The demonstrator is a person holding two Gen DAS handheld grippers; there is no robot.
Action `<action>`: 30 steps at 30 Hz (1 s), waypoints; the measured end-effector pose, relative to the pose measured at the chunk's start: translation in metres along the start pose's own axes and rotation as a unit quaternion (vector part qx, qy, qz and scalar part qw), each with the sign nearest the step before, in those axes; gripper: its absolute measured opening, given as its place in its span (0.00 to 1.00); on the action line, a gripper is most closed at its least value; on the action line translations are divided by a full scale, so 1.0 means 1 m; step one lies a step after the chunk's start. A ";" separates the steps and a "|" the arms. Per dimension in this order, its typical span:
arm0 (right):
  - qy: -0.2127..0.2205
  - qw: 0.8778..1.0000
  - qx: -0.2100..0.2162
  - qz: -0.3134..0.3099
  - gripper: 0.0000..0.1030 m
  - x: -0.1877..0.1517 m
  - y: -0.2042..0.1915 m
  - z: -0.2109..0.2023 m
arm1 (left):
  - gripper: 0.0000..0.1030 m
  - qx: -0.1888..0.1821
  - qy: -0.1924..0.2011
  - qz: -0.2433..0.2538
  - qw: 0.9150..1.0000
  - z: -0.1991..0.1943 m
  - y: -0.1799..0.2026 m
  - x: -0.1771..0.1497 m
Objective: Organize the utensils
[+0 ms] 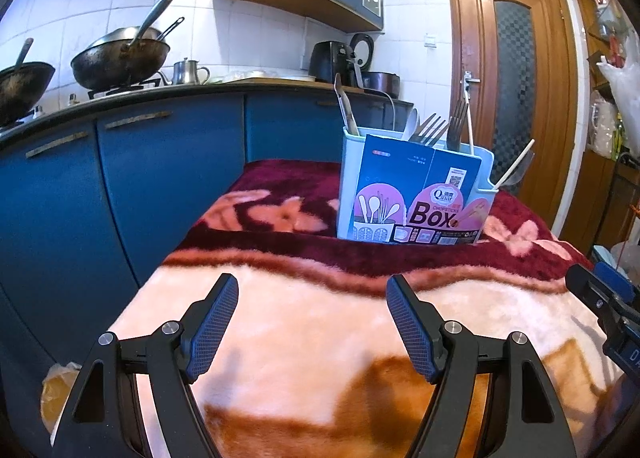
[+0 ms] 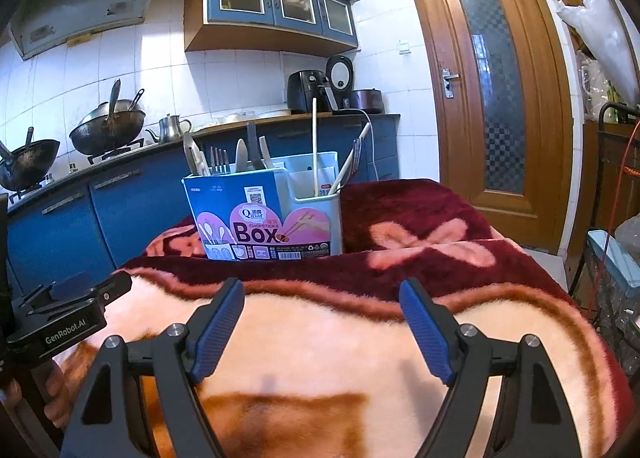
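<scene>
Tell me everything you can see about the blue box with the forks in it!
The utensil box is a pale blue plastic holder, standing upright on the fuzzy pink and dark red blanket. A cardboard label printed with "Box", "Chopsticks" and spoon pictures covers its front. Inside are separate compartments: forks, spoons and other handles stick up on one side, and thin white chopsticks lean in the other. Neither gripper touches it.

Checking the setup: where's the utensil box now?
The utensil box stands upright mid-blanket, ahead of both open grippers, before the blue cabinets.
</scene>
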State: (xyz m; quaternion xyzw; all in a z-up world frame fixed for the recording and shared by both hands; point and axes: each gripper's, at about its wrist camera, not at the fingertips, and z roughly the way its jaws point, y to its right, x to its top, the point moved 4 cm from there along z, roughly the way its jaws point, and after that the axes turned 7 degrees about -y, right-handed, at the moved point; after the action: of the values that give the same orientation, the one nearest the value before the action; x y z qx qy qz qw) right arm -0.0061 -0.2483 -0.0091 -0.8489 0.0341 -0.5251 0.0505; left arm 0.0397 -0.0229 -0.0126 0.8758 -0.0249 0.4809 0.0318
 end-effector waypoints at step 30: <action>0.001 1.000 -0.002 -0.002 0.80 -0.001 0.000 -0.001 | 0.75 -0.005 0.003 -0.008 1.000 0.000 -0.001 -0.001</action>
State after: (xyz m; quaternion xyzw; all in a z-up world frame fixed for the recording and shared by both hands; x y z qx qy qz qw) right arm -0.0072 -0.2478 -0.0098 -0.8487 0.0332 -0.5256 0.0476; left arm 0.0395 -0.0218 -0.0135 0.8743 -0.0202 0.4833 0.0398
